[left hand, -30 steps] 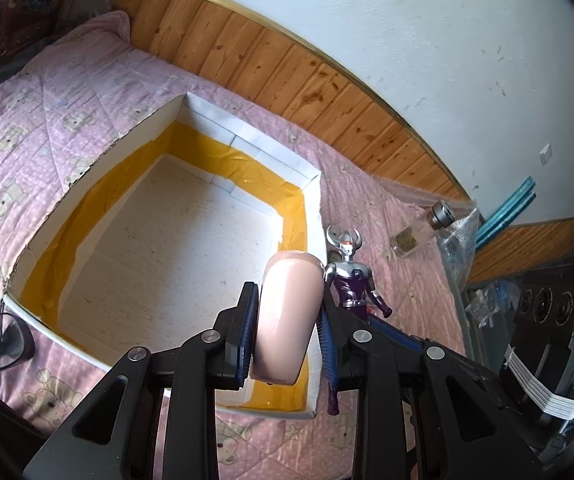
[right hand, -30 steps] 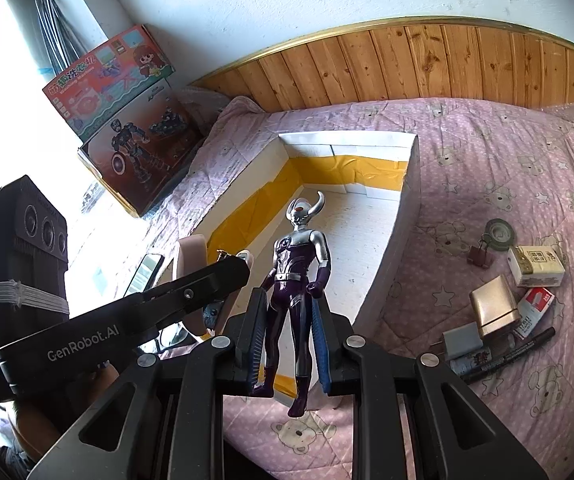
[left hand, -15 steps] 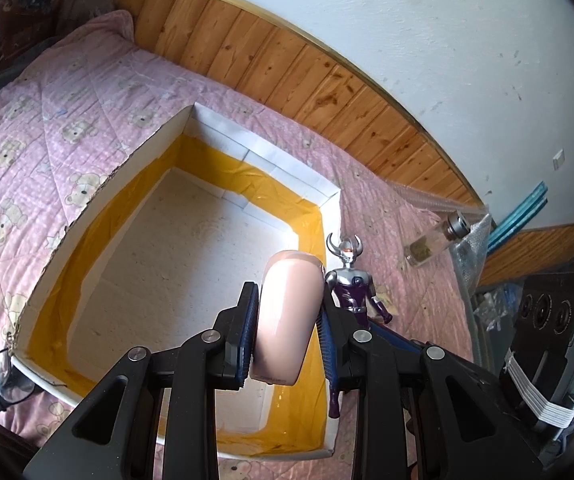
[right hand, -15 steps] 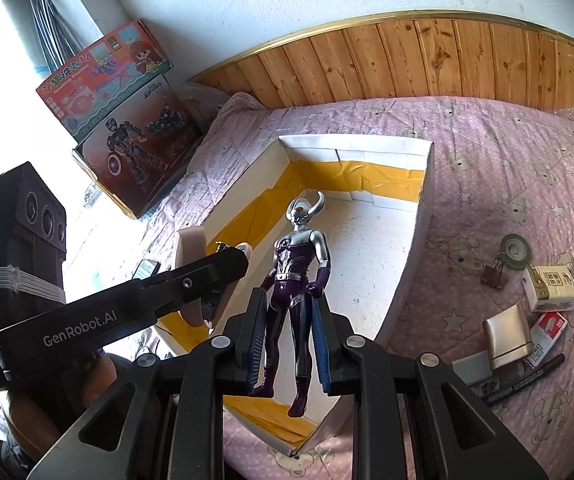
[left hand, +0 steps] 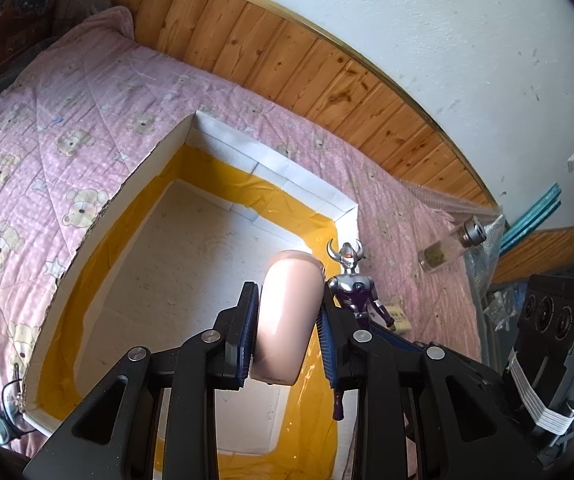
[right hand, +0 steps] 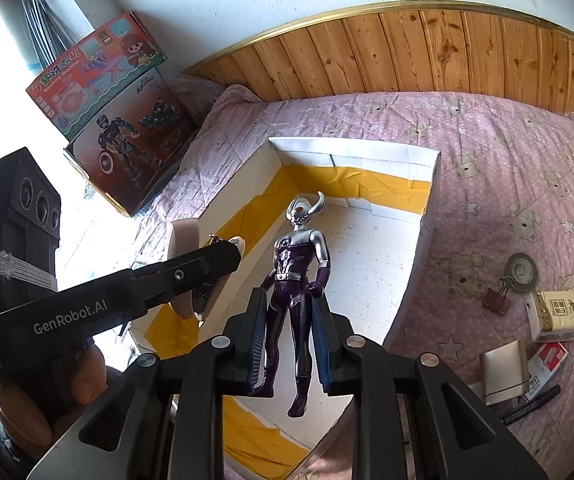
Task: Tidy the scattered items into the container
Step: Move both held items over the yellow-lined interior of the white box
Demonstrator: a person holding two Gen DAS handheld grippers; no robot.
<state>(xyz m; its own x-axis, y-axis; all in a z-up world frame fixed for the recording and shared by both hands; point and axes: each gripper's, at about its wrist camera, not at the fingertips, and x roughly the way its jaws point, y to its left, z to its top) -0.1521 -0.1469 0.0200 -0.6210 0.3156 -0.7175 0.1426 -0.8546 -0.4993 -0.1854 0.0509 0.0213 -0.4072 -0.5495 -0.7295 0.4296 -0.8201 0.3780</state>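
The box [left hand: 191, 248] on the pink quilt [left hand: 47, 128] holds nothing on its white floor. Above it, the left gripper [left hand: 287, 316] clamps a beige tube [left hand: 287, 312]; the right gripper [right hand: 291, 324] clamps a figure [right hand: 299, 276] by its legs.

The left gripper [left hand: 287, 320] is pointing steeply downward, its jaws clamping a tube [left hand: 289, 316] between the pads. The right gripper [right hand: 291, 328] is tilting down likewise — its jaws gripping a toy figure [right hand: 299, 276] by the legs. A hand [right hand: 47, 396] is holding the left gripper's handle.
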